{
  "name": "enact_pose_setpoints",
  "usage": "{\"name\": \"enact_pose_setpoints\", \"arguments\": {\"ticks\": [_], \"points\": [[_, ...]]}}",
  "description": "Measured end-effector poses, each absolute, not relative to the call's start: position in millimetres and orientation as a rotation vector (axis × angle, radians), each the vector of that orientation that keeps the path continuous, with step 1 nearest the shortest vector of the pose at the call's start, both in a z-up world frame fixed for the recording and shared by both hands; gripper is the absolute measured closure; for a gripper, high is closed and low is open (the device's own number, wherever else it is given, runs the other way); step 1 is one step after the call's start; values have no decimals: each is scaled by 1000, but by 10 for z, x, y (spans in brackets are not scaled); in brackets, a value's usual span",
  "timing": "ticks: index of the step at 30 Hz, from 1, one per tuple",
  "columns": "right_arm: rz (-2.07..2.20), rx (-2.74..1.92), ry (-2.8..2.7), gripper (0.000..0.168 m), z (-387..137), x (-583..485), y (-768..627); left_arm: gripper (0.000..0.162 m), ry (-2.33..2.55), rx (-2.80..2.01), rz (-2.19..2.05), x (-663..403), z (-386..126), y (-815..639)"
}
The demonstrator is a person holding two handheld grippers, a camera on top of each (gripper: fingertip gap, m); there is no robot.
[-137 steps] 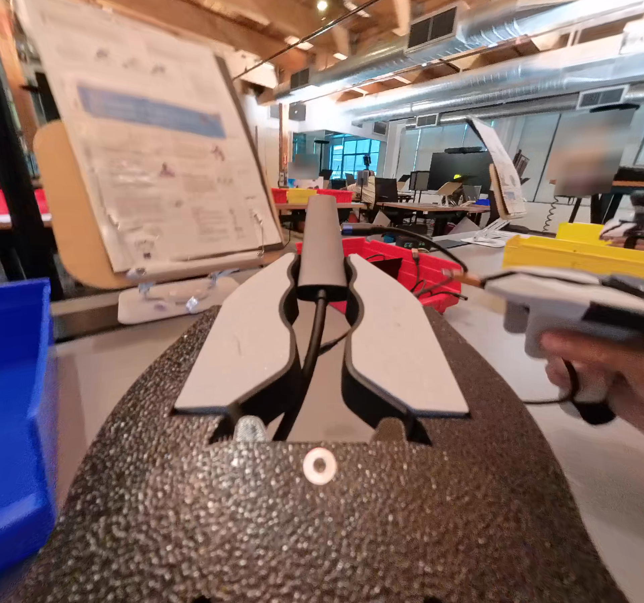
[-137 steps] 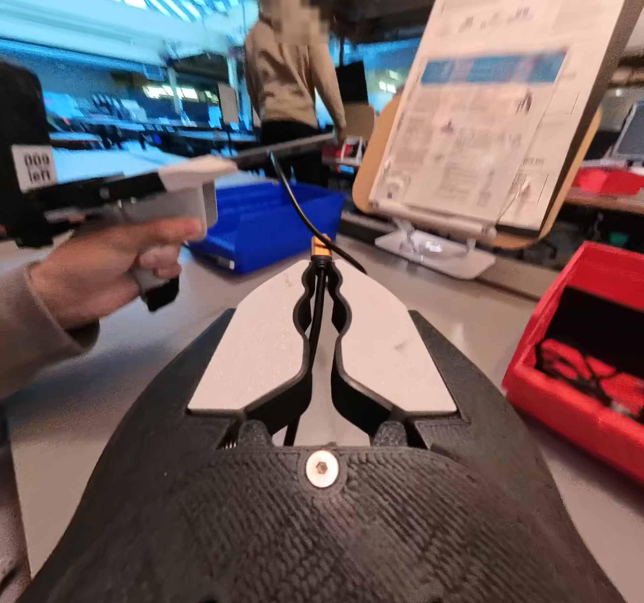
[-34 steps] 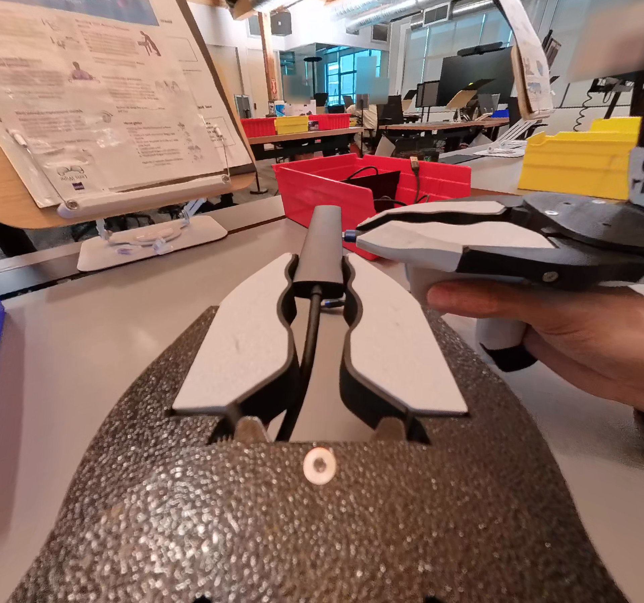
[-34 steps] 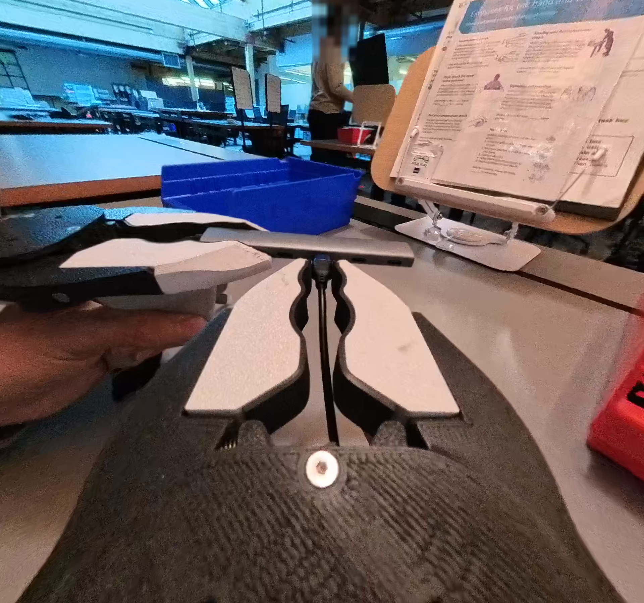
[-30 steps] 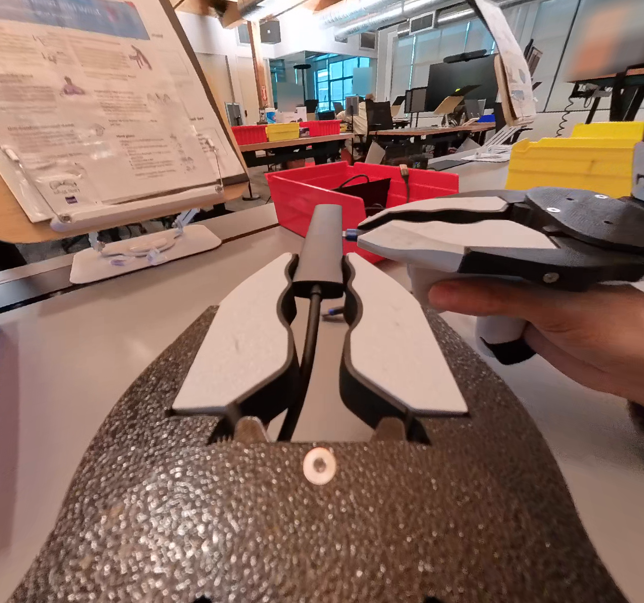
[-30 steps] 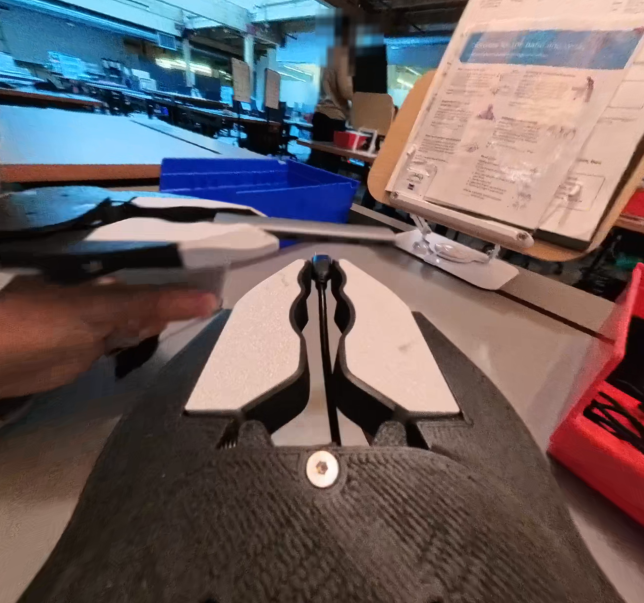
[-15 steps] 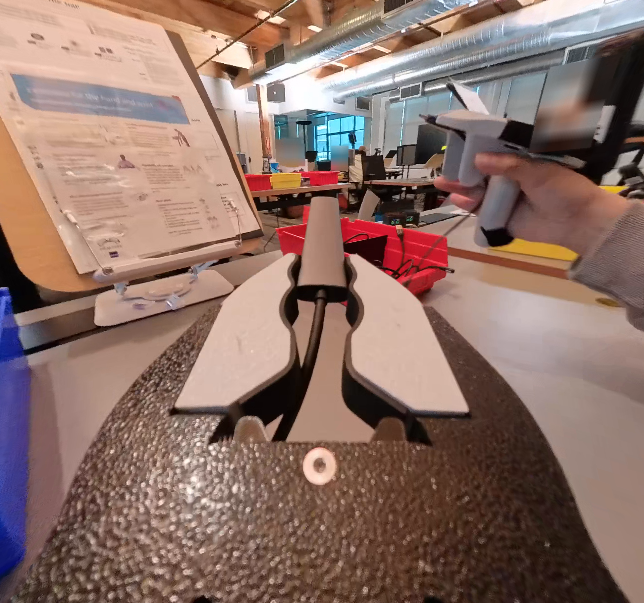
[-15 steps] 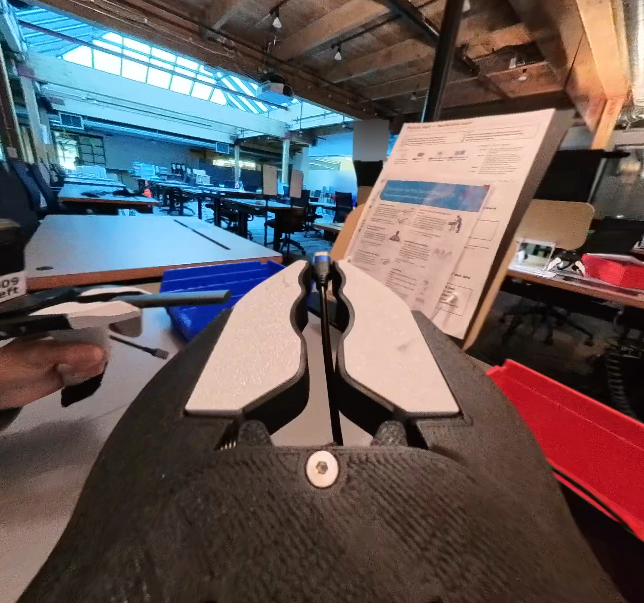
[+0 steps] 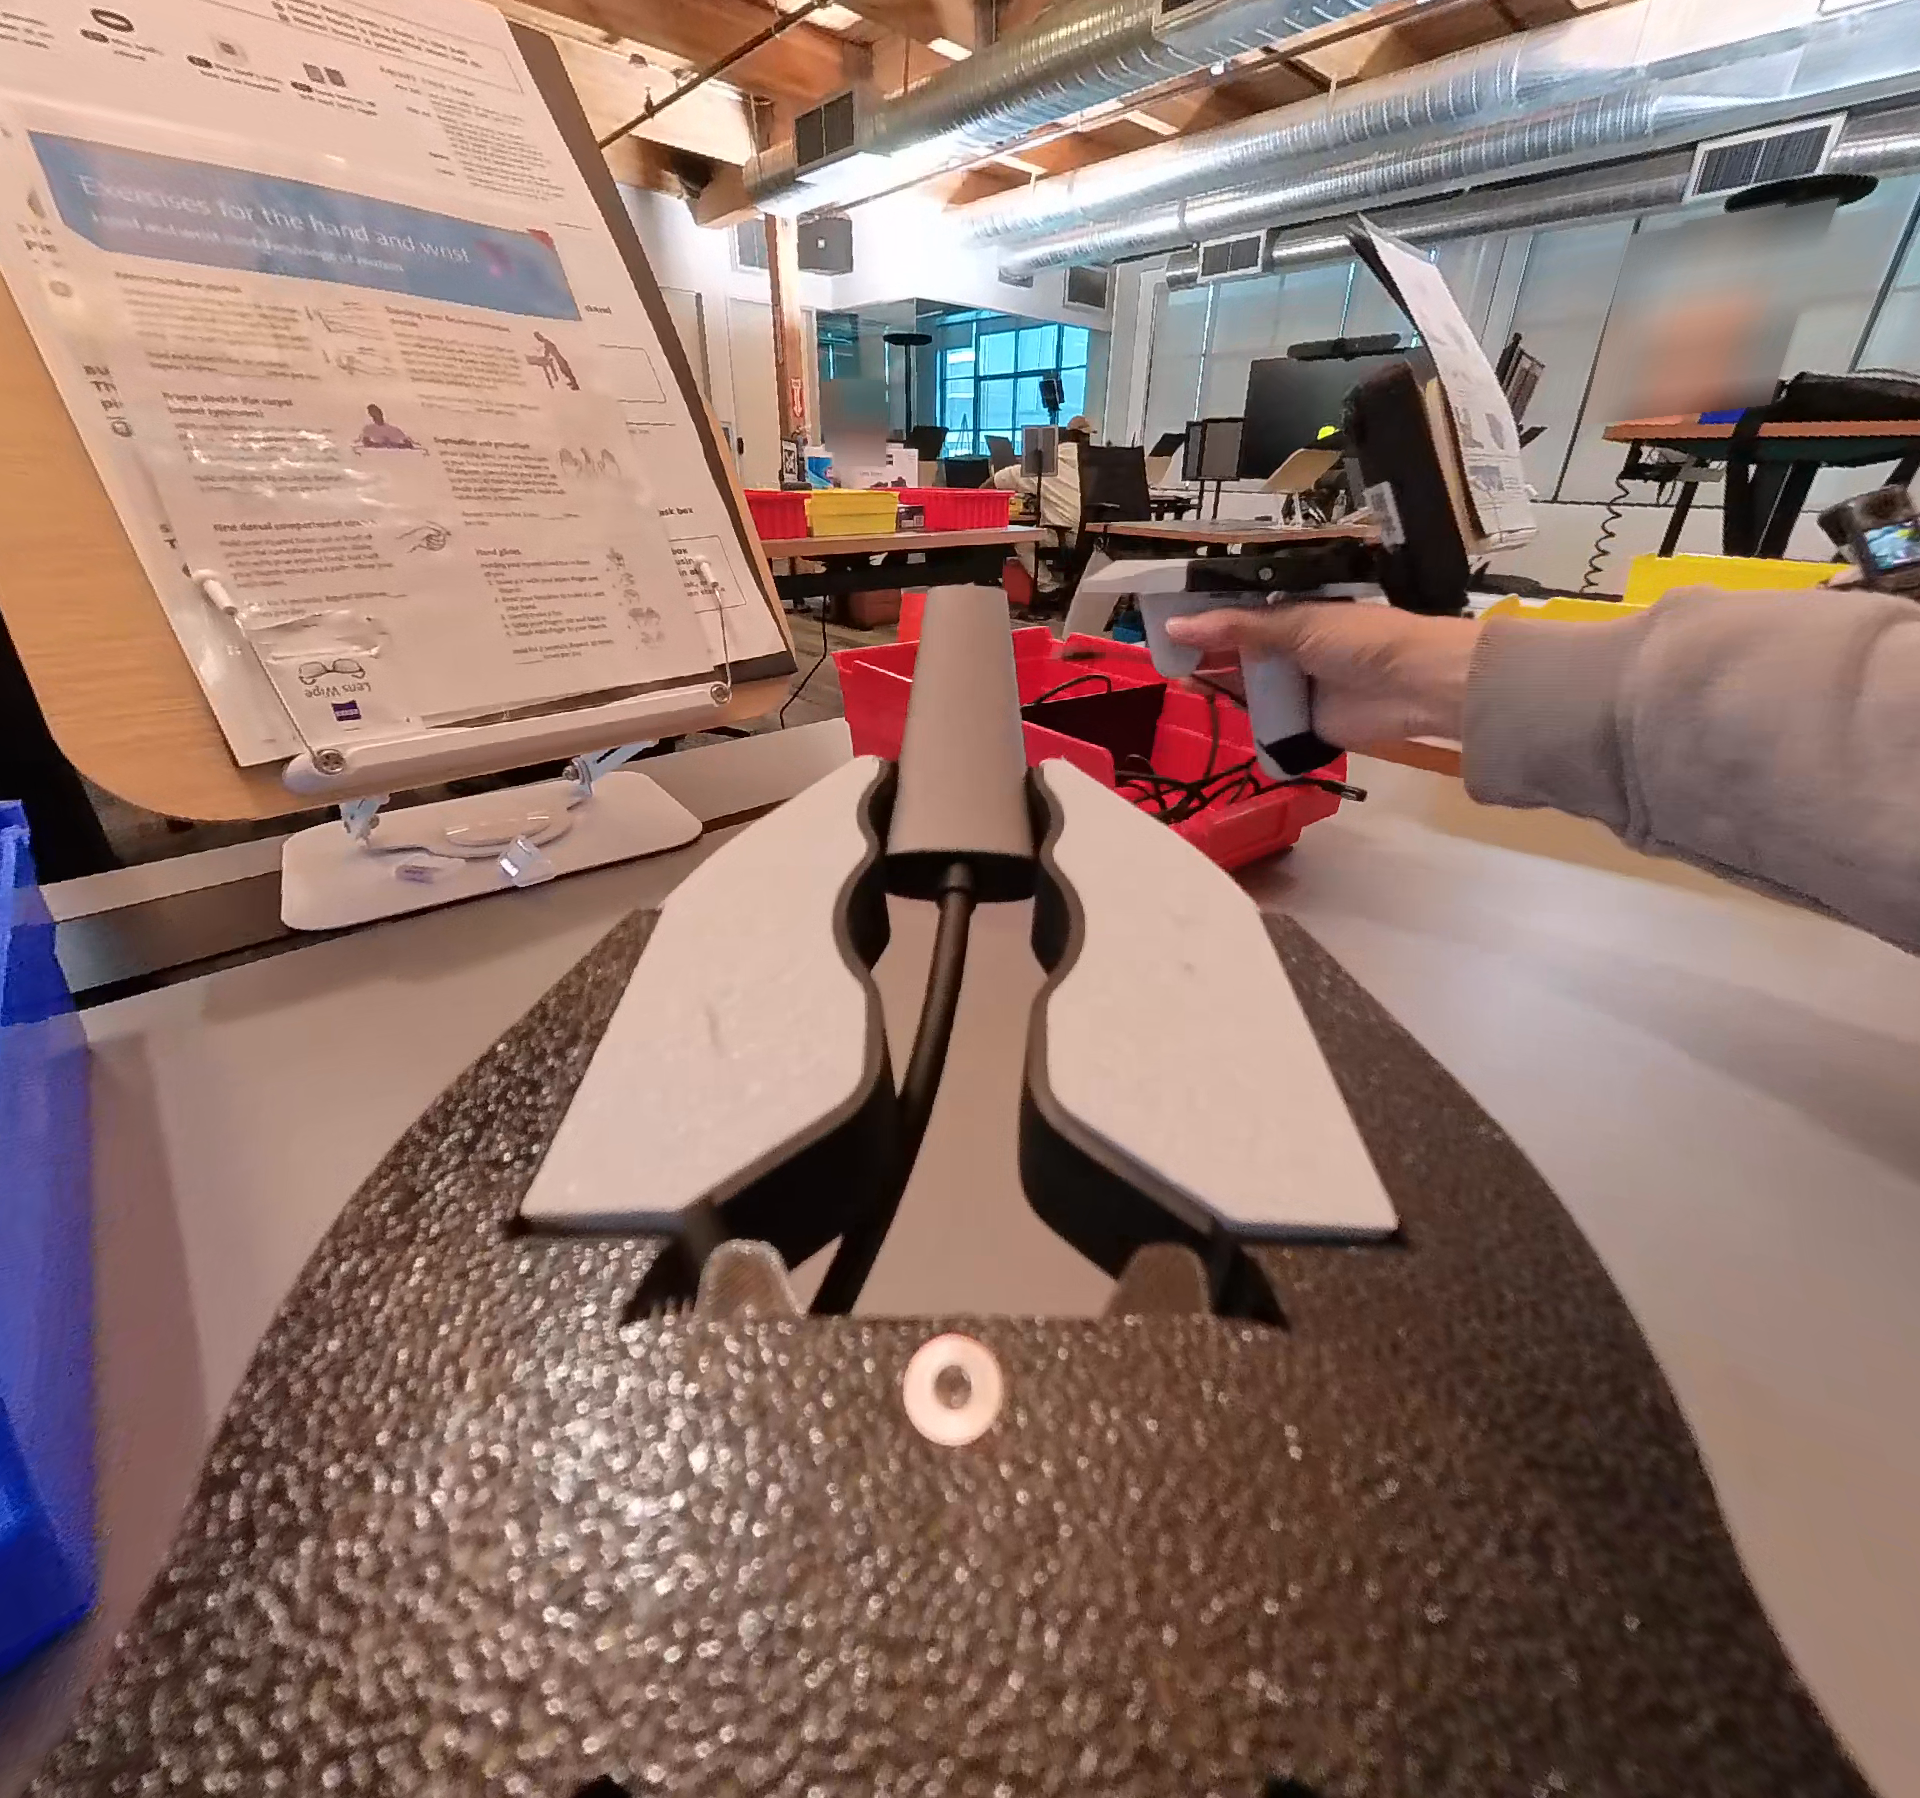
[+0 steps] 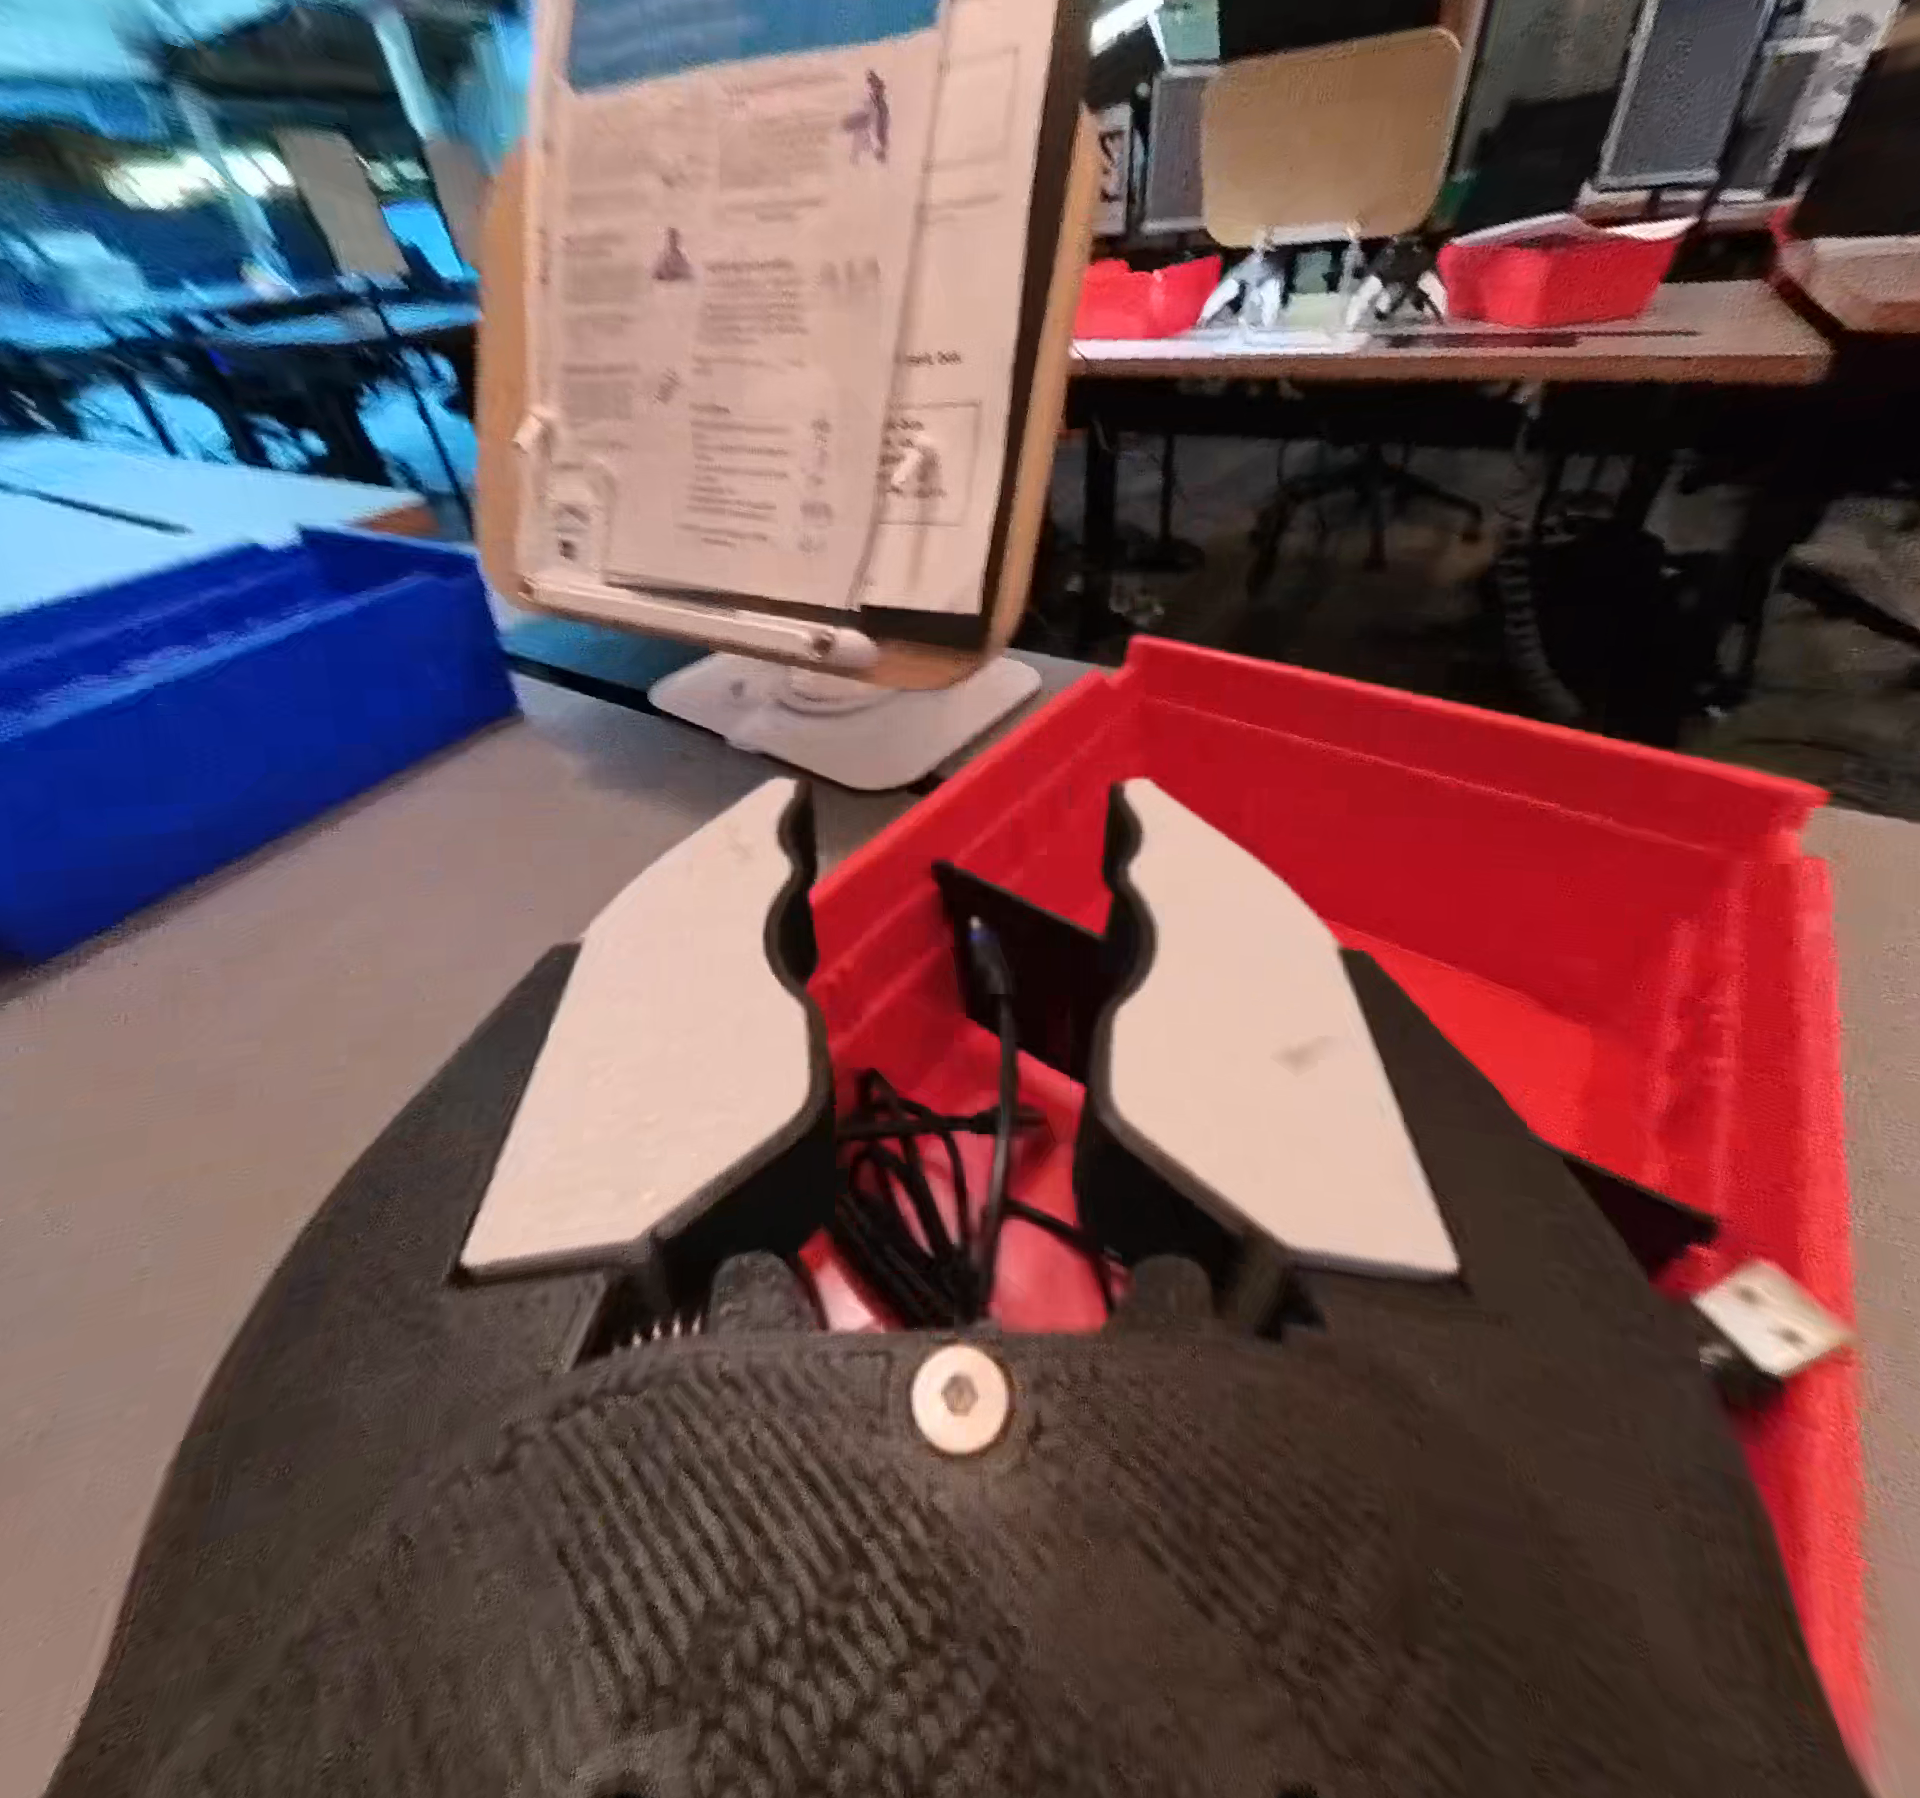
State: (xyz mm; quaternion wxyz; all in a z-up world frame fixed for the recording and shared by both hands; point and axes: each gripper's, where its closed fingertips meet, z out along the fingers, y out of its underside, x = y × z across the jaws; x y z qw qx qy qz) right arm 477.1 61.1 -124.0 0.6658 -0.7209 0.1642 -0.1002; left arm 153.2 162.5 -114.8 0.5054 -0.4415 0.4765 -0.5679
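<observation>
My left gripper (image 9: 961,813) is shut on a flat grey adapter bar (image 9: 961,699) that sticks out forward; its black lead (image 9: 935,1000) runs back between the fingers. It hangs above the grey table (image 9: 1558,1073). My right gripper (image 10: 961,813) is open over the red bin (image 10: 1455,813). A thin black cable with a blue-tipped plug (image 10: 987,969) sits loose between the open fingers, touching neither, above a tangle of black cables (image 10: 904,1218) in the bin. The left wrist view shows the right gripper (image 9: 1101,595), held in a hand, over the red bin (image 9: 1278,813).
A document stand with printed sheets (image 9: 364,398) stands at the table's back, also in the right wrist view (image 10: 769,294). A blue bin (image 10: 208,709) sits to its left. A black divider (image 10: 1039,979) and a silver USB plug (image 10: 1766,1322) are in the red bin. A yellow bin (image 9: 1714,579) is far right. Some 35 cm of space lies between my two pairs of fingers.
My right gripper pulled away from the adapter bar, swung over the red bin and opened, letting go of the black cable. My left gripper kept its hold and tilted up slightly.
</observation>
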Motion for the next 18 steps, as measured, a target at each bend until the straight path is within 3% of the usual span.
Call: {"name": "enact_pose_setpoints", "arguments": {"ticks": [2, 4, 8, 13, 18], "points": [[-436, -1753, 382, 91, -1255, 4957, 443, 139, 1153, -1070, -1372, 1538, -1163, 1632], [-579, -1855, 357, 83, -1188, 5031, 264, 139, 1166, -1073, -1387, 1552, -1187, 1625], [-570, -1866, 147, 88, -963, 4582, 182, 139, 1224, -1069, -1434, 1594, -1272, 1558], [128, -1739, -215, 96, -1131, 2781, 471, 139, 1376, -956, -1641, 1570, -1334, 1272], [431, -1506, -322, 101, -1149, 1811, 555, 139, 1520, -744, -1887, 1354, -1330, 980]]}}
